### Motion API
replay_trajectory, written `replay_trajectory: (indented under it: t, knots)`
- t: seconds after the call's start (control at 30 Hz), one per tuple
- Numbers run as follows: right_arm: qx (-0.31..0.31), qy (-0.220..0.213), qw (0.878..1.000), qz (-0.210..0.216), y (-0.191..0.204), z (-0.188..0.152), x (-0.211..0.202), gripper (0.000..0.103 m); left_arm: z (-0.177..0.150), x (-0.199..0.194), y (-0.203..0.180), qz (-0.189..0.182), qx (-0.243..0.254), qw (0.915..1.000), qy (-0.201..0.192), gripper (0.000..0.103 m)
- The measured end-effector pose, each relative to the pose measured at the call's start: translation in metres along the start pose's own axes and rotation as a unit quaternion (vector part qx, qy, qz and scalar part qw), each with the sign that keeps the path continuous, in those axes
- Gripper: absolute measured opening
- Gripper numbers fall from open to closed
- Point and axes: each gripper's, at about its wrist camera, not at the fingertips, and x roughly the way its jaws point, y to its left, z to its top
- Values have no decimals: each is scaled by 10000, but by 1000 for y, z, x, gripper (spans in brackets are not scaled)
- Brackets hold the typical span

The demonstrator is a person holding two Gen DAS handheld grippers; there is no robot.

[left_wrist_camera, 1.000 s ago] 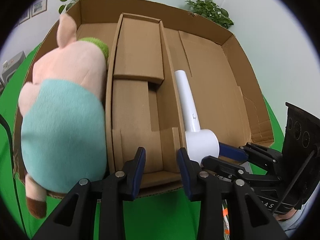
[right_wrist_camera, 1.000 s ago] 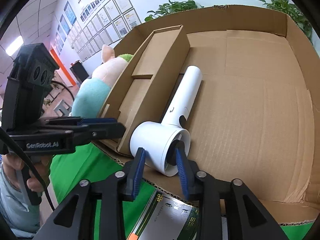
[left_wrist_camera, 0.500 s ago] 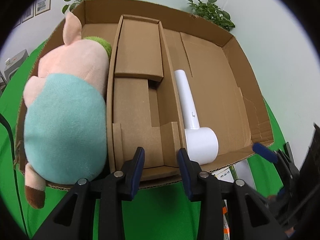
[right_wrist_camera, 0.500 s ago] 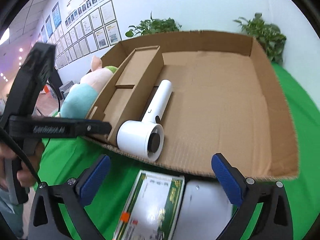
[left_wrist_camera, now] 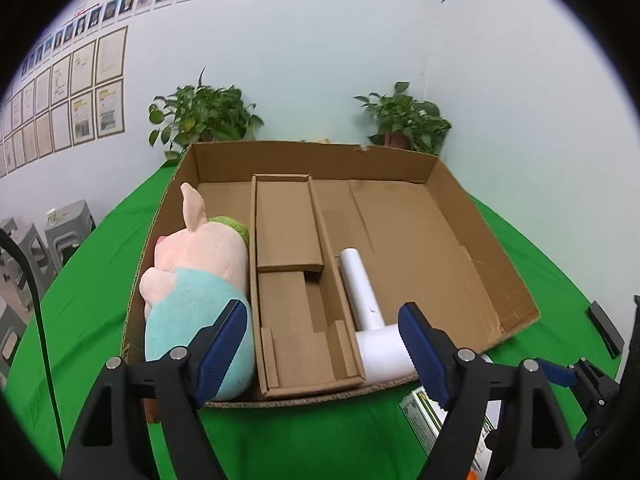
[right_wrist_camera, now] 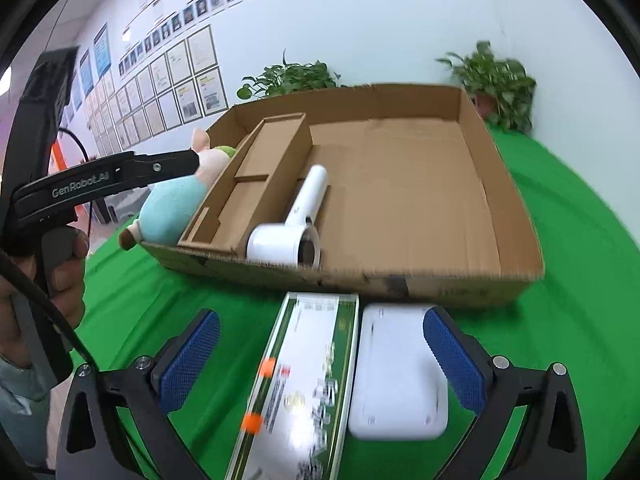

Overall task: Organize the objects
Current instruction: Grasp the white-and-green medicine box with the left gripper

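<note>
Tools both point forward and downward over a green counter [right_wrist_camera: 580, 208]. Left tool [left_wrist_camera: 324, 344] has just been opening; its blue pads stand well apart with nothing pressed between them, framing the near edge of a cardboard tray [left_wrist_camera: 400, 160]. Just beyond its left finger lies a plush pig [left_wrist_camera: 196, 288] in the tray's left bay; ahead between the fingers sits a cardboard insert [left_wrist_camera: 288, 220], and just past its right finger a white hair dryer [left_wrist_camera: 360, 280] lies with the handle pointing away. In the right wrist view a hand [right_wrist_camera: 60, 280] grips the left tool's handle, raised to the left of the tray, level with the pig. Right tool [right_wrist_camera: 320, 356] is spread wide and empty, back from the tray's near wall. Between its fingers on the counter lie a long green-edged box [right_wrist_camera: 304, 372] and, beside it toward the right finger, a white case [right_wrist_camera: 396, 368]; neither touches the pads. Two plants [left_wrist_camera: 200, 112] stand behind the tray.
</note>
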Motion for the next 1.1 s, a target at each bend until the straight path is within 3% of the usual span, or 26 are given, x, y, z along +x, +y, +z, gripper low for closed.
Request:
replay_trajectory:
  t: [0.13,0.23,0.4,0.57,0.63,0.7,0.73,0.8,0.97,1.1]
  knots:
    - [75,235,9996,101,-7,-29,-12,103,-10,0,-4,-419,-51,9990,129,78]
    - [-87,370,9990,253,-4,-54,-26,103,-23,2,-4,-916,-173,9942,528,78]
    - [-88,622,9977,248,5,-78,-30,103,-50,7,-17,-1478,-197,9831,1065,78]
    - [-99,818,9965,133,11,-86,-18,102,-67,24,-28,-2119,-557,9632,1558,78]
    - [-141,836,9963,102,16,-88,-17,98,-74,28,-31,-2265,-658,9569,1696,78]
    - [-196,890,9957,137,23,-91,-15,76,-80,34,-35,-2390,-746,9508,1827,78]
    - [-246,940,9952,107,26,-93,-13,71,-82,37,-36,-2430,-779,9485,1877,78]
    - [-414,929,9948,-26,34,-95,-13,69,-87,42,-39,-2537,-863,9427,1986,78]
    - [-385,950,9946,174,39,-97,-17,68,-95,43,-43,-2716,-958,9331,2155,76]
    - [-106,966,9941,488,35,-96,-21,67,-99,41,-44,-2782,-1016,9301,2172,76]
